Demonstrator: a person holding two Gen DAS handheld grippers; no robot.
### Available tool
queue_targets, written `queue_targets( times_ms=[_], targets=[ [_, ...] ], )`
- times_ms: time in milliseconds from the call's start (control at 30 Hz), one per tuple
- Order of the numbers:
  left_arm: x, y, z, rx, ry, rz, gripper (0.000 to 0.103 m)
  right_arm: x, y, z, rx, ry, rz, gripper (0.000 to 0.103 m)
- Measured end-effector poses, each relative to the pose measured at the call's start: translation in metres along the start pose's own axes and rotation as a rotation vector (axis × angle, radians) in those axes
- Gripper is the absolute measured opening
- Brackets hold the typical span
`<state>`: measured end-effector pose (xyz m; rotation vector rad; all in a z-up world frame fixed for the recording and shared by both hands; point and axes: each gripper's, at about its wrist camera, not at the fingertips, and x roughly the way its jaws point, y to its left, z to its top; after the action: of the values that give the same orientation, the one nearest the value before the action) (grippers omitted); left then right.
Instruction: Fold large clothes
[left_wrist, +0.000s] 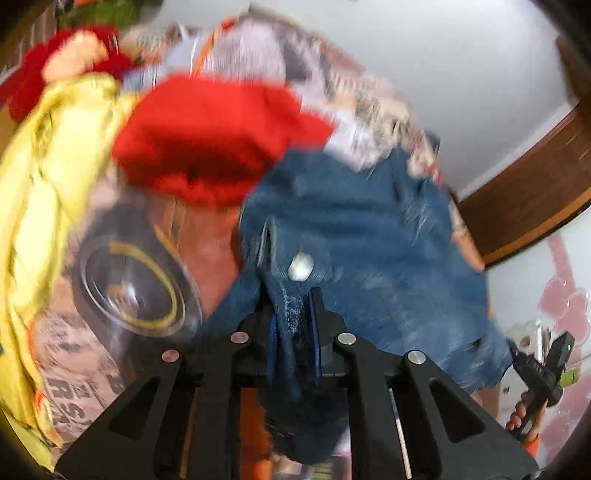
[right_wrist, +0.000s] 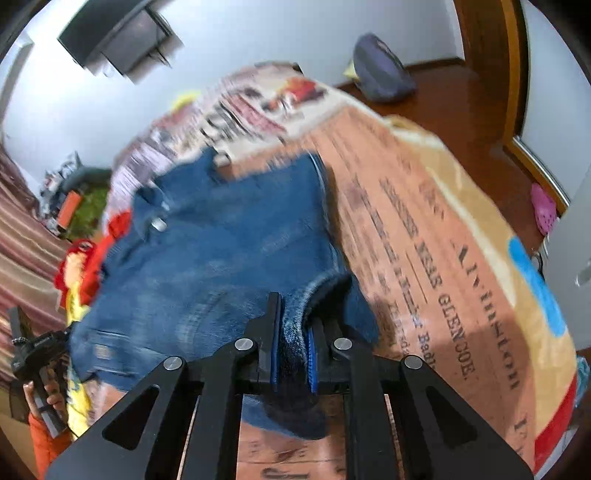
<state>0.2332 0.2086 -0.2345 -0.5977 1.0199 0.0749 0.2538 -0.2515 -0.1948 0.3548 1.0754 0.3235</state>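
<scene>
A blue denim garment (left_wrist: 362, 229) with a metal button (left_wrist: 301, 267) hangs stretched between both grippers above the bed. My left gripper (left_wrist: 291, 306) is shut on one edge of the denim. My right gripper (right_wrist: 293, 317) is shut on another edge of the same denim garment (right_wrist: 221, 251). The other hand and its gripper show at the right edge of the left wrist view (left_wrist: 543, 373) and at the left edge of the right wrist view (right_wrist: 37, 354). Both views are motion-blurred.
A printed blanket (right_wrist: 424, 229) covers the bed. A red garment (left_wrist: 218, 136) and a yellow garment (left_wrist: 48, 177) lie in a pile beside the denim. A wooden door frame (left_wrist: 528, 195) and a grey bag (right_wrist: 380, 70) on the floor stand beyond.
</scene>
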Motion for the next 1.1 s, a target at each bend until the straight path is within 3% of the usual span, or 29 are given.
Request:
queue_targets(
  times_ms=[100,300,433,500,600,833,1000,1067,1100],
  targets=[
    [0.007,0.01,-0.007,-0.013,0.03,-0.01,0.018,0.0,-0.009,-0.003,0.037,0.033,0.025,0.017],
    [-0.026,0.009,-0.007,0.007,0.02,-0.056,0.048,-0.028,-0.01,0.003,0.057,0.01,0.04,0.024],
    [-0.045,0.007,-0.016,0.018,0.009,-0.066,0.049,-0.043,-0.003,-0.001,0.012,-0.006,0.029,0.03],
    [-0.05,0.009,-0.023,0.014,0.005,-0.067,0.049,-0.052,0.0,-0.009,-0.006,-0.017,0.028,0.047],
    [-0.051,0.011,-0.033,0.003,0.014,-0.082,0.056,-0.053,0.005,-0.016,-0.025,-0.016,0.031,0.049],
    [-0.028,0.005,-0.058,0.01,0.103,-0.106,0.056,-0.026,0.008,-0.033,-0.003,0.064,0.035,0.049],
    [-0.025,-0.009,-0.058,0.048,0.082,-0.09,0.056,-0.009,0.017,-0.039,-0.022,0.101,0.025,0.052],
    [-0.031,-0.017,-0.055,0.073,0.044,-0.059,0.051,-0.01,0.022,-0.039,-0.047,0.086,0.001,0.048],
    [-0.034,-0.021,-0.053,0.091,0.031,-0.048,0.043,-0.013,0.025,-0.038,-0.062,0.075,-0.003,0.045]
  ],
)
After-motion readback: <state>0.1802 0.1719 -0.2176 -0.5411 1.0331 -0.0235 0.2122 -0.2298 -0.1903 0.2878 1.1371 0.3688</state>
